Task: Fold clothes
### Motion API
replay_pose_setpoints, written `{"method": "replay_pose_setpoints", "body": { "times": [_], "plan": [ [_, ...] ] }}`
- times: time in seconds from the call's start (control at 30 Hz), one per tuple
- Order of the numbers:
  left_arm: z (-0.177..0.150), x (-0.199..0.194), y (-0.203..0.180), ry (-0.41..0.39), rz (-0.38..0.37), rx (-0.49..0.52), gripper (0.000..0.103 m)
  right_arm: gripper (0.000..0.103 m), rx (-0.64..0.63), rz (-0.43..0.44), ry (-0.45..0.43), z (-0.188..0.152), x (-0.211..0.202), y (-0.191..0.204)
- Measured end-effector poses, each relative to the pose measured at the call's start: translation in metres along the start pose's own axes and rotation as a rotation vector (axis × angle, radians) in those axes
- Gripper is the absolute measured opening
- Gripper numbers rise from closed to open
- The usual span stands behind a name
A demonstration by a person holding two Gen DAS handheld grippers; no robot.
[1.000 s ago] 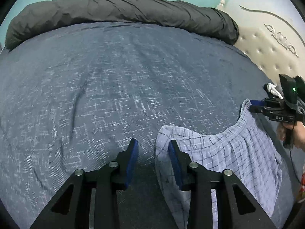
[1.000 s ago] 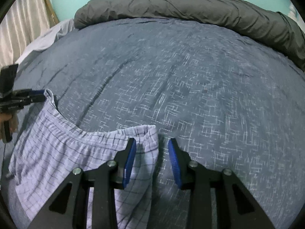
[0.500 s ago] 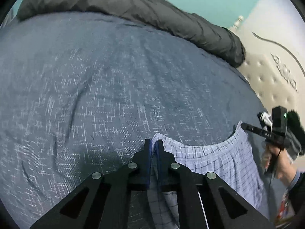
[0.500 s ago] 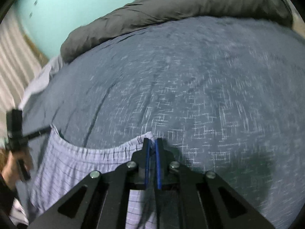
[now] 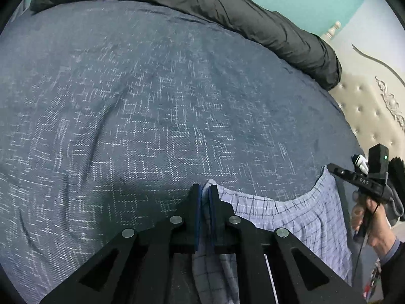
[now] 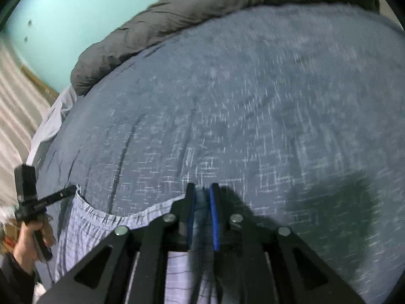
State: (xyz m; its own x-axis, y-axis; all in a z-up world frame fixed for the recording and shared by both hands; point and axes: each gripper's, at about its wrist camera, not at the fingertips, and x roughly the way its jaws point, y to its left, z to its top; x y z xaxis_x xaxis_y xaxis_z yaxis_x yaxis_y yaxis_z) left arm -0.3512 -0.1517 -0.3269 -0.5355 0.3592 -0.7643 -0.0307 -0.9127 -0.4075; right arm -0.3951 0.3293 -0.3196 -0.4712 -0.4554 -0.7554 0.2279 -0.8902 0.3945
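Pinching opposite waistband corners of the checked shorts, the left gripper and right gripper, jaws nearly closed on cloth, hold them taut over the bed's near edge, likely for spreading flat.

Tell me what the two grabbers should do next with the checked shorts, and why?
Probably lift both together. The left gripper and right gripper are each shut on a waistband corner of the checked shorts, which sag between them over the blue bedspread.

Both wrist views low, forward, sharing bedspread
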Motion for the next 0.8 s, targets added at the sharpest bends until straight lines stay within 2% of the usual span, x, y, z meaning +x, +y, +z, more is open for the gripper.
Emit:
{"method": "replay_pose_setpoints", "body": {
  "times": [0.03,0.13,0.3,0.37,0.43,0.5,0.63,0.67,0.8],
  "plan": [
    [0.000,-0.003,0.001,-0.006,-0.011,0.001,0.008,0.030,-0.004,-0.002,-0.003,0.000,-0.003,-0.001],
    [-0.001,-0.009,0.003,-0.015,-0.011,0.023,0.009,0.030,-0.055,-0.034,0.007,-0.002,-0.012,-0.003],
    [-0.006,-0.010,0.003,-0.005,-0.015,0.043,0.010,0.030,-0.146,-0.042,0.035,-0.008,-0.006,0.011],
    [-0.010,-0.006,0.000,0.011,-0.007,0.072,0.010,0.027,-0.190,-0.035,0.053,-0.008,0.003,0.019],
    [-0.011,-0.004,-0.002,0.015,0.003,0.095,0.009,0.012,-0.225,-0.050,0.076,-0.008,0.013,0.024],
    [-0.009,-0.003,-0.002,0.002,-0.012,0.071,0.006,0.006,-0.201,-0.057,0.067,-0.007,0.016,0.025],
    [-0.006,-0.008,0.001,-0.021,0.007,0.031,0.005,0.005,-0.091,-0.094,0.012,-0.003,0.010,0.013],
    [-0.005,-0.009,0.001,-0.020,0.012,0.026,0.000,0.005,-0.084,-0.104,0.018,-0.003,0.010,0.011],
    [-0.003,-0.013,-0.001,-0.015,0.036,0.009,0.001,0.006,-0.069,-0.095,0.040,-0.007,0.007,0.012]
  ]
}}
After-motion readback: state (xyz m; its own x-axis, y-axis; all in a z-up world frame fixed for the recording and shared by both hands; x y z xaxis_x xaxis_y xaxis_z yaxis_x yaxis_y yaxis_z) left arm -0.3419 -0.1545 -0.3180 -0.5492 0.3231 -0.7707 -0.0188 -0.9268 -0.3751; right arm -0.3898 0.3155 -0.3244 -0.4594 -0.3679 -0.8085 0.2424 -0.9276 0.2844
